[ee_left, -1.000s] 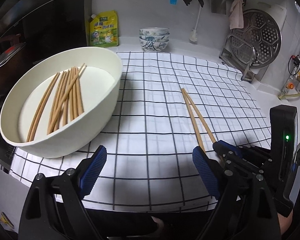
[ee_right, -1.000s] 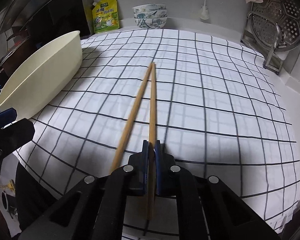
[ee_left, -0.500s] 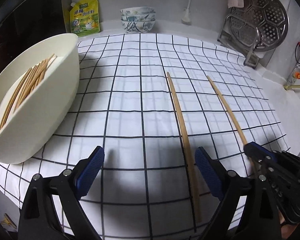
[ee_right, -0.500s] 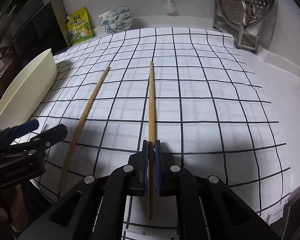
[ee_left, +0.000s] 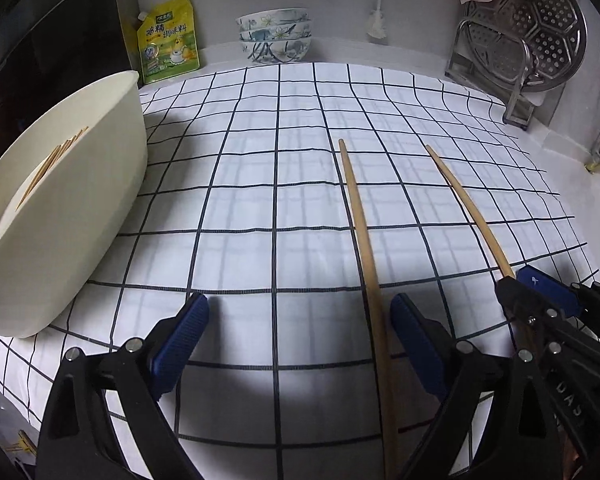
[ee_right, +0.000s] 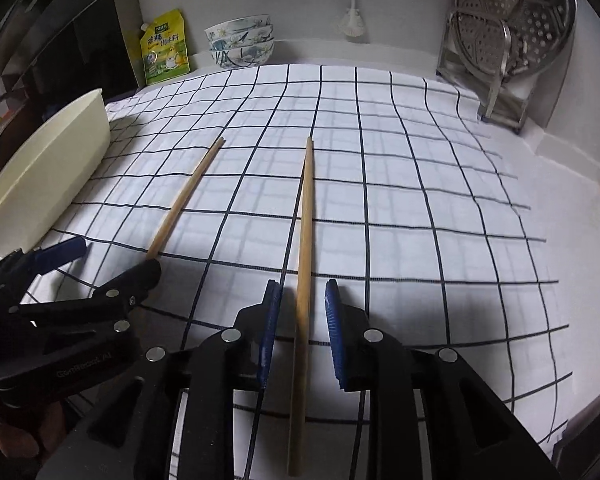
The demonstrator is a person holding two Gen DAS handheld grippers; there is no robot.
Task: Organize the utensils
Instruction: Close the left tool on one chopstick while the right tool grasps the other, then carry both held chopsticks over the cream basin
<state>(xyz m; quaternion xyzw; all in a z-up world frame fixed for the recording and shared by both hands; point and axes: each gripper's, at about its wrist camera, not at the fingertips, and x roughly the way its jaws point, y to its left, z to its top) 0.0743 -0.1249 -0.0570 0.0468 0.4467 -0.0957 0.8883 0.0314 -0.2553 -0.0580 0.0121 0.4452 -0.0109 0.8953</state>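
right gripper point(ee_right: 300, 332): jaws opening, blue pads clear on both sides of a wooden chopstick point(ee_right: 305, 240) that lies between them on the checked cloth point(ee_right: 420, 208), tip pointing to the far side; nothing is clamped. left gripper point(ee_left: 296, 340): jaws wide apart, straddling the near end of a second chopstick point(ee_left: 360, 224), which runs close beside the right-hand pad without evident contact; no grip. the two chopsticks lie near each other, roughly side by side but apart, tips spreading slightly toward the far end. far left: a cream basin point(ee_left: 100, 184) on the edge of the cloth, holding further chopsticks point(ee_left: 52, 164). far edge of the counter: a yellow seasoning pouch point(ee_left: 168, 40), a stack of patterned bowls point(ee_left: 275, 38), and at far right a perforated steel steamer plate point(ee_left: 540, 28) leaning in a rack.

judged stage: laying out a pair, with the right stick just being let go. risks from here: the opening pad may brush the round stick and roll it out of line; the left gripper, if shut off-centre, may nudge its stick sideways rather than seat it between the pads; the two tools work close together at the near edge and may collide, dragging the cloth and shifting both sticks.
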